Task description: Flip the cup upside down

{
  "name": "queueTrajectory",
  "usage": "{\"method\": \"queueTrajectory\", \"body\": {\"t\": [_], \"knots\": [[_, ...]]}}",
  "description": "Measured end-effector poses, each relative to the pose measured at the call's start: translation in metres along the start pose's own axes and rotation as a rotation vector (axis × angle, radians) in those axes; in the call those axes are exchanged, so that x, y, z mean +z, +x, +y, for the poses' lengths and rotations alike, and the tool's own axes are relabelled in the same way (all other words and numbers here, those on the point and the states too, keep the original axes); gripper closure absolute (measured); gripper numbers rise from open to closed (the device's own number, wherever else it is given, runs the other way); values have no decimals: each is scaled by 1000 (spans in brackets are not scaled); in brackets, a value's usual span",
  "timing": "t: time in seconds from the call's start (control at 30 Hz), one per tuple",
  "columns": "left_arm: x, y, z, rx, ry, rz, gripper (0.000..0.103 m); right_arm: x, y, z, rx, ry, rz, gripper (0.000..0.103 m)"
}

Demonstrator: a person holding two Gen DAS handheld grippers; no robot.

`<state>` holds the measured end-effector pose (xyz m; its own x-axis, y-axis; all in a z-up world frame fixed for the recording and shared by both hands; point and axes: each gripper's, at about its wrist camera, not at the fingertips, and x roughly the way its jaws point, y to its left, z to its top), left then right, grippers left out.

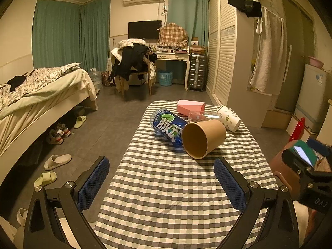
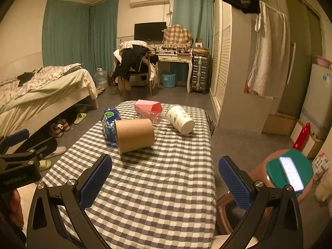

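Lying on its side beside the blue plastic bottle, the brown paper cup is not yet gripped. Left gripper and right gripper are held wide apart, short of it; grasp and flip remain.

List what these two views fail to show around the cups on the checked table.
- Blue bottle: right wrist view, lower half hidden behind the brown cup.
- Clear item by the pink box: too blurred to identify, either view.
- White cup: its mouth faces away, inside unseen.

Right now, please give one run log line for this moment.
left tool open | right tool open | brown paper cup on its side, untouched
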<state>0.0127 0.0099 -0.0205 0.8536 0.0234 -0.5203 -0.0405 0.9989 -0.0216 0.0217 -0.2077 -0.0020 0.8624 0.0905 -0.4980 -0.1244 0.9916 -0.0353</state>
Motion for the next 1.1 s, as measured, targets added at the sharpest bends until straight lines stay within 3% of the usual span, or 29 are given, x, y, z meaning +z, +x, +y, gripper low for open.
{"method": "queueTrajectory", "body": {"t": [0.23, 0.37, 0.47, 0.63, 0.9, 1.1], "knots": [[4, 9, 5, 46, -26, 31, 0, 26, 9, 1, -9, -216, -41, 0], [6, 20, 11, 92, -61, 52, 0, 47, 32, 11, 46, -493, -27, 0], [7, 30, 12, 109, -72, 68, 0, 51, 60, 26, 109, -733, 40, 0], [9, 53, 16, 136, -82, 98, 0, 44, 113, 50, 248, -979, 155, 0], [5, 88, 35, 151, -88, 150, 0, 24, 191, 85, 294, -1222, 266, 0], [3, 108, 50, 135, -120, 179, 0, 10, 212, 113, 345, -1359, 261, 0]]}}
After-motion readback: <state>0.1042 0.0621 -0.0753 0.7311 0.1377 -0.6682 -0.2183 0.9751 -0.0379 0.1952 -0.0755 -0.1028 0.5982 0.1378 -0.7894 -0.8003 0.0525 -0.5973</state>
